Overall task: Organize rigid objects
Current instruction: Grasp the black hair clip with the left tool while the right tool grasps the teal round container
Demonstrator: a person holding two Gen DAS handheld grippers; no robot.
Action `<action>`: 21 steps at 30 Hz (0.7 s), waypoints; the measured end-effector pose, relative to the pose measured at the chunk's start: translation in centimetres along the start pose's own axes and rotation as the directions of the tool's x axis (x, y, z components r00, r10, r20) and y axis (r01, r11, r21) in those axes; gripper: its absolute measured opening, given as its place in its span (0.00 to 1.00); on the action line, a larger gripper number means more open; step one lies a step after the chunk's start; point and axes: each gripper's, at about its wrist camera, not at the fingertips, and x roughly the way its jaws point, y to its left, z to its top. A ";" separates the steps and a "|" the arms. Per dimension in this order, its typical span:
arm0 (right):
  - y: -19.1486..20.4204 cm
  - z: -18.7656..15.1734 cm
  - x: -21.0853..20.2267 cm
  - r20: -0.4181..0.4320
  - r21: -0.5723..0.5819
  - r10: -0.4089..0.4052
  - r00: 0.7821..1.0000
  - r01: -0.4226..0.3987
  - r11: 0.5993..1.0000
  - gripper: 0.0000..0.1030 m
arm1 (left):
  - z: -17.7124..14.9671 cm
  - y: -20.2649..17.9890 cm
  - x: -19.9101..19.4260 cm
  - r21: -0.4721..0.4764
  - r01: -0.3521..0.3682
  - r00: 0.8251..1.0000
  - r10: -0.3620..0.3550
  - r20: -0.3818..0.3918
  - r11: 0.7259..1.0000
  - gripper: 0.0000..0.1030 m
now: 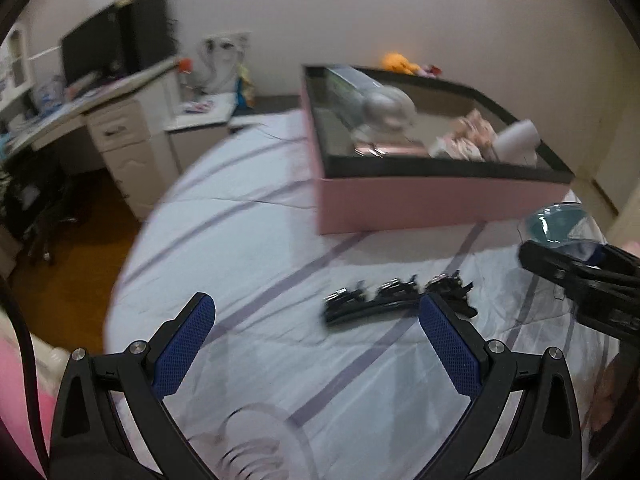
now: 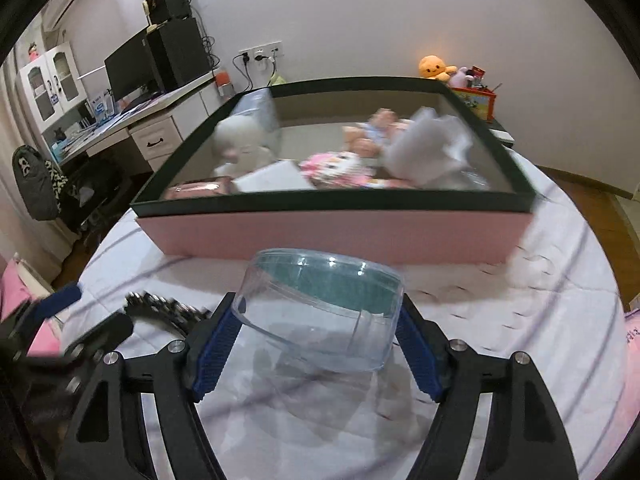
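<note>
Clear round container (image 2: pixel 320 312) with teal insert, clamped between right gripper (image 2: pixel 320 344) pads above the bedsheet (image 2: pixel 520 320). At 12 o'clock, pink box (image 2: pixel 340 236) holding dolls. At 9 o'clock, black clips (image 1: pixel 396 300). Left gripper (image 1: pixel 316 344) spread wide, holding nothing.

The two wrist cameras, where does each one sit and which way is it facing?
Left wrist: on the left tool, open, looking across the bed at the black clips and pink box; right tool at the edge.
Right wrist: on the right tool, shut on the clear container, facing the box; left tool at the left.
Shared: box, clips, container, desk.
</note>
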 end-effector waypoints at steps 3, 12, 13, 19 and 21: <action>-1.8 -0.5 -0.7 0.001 0.022 0.009 1.000 -0.009 1.000 0.74 | 0.5 -1.5 1.5 0.067 -0.002 0.999 0.005 -0.051 0.998 1.00; -4.0 -0.5 -0.5 0.001 0.049 0.034 0.999 -0.034 0.998 0.74 | 0.9 -4.6 1.4 0.117 0.023 0.999 -0.017 -0.050 0.993 0.58; -4.0 -0.6 -0.5 0.003 0.048 0.035 0.999 -0.035 0.998 0.74 | 0.7 -4.9 1.2 0.118 0.022 0.999 -0.016 -0.048 0.993 0.49; -4.1 -1.1 -1.2 0.009 0.013 0.033 0.999 -0.033 0.999 0.74 | -0.4 -7.4 0.1 0.103 0.043 0.998 -0.037 -0.057 0.994 0.23; -4.3 -1.4 -1.4 0.004 -0.001 0.035 0.999 -0.035 0.999 0.74 | -0.8 -8.4 -0.2 0.096 0.065 0.996 -0.059 -0.063 0.993 0.24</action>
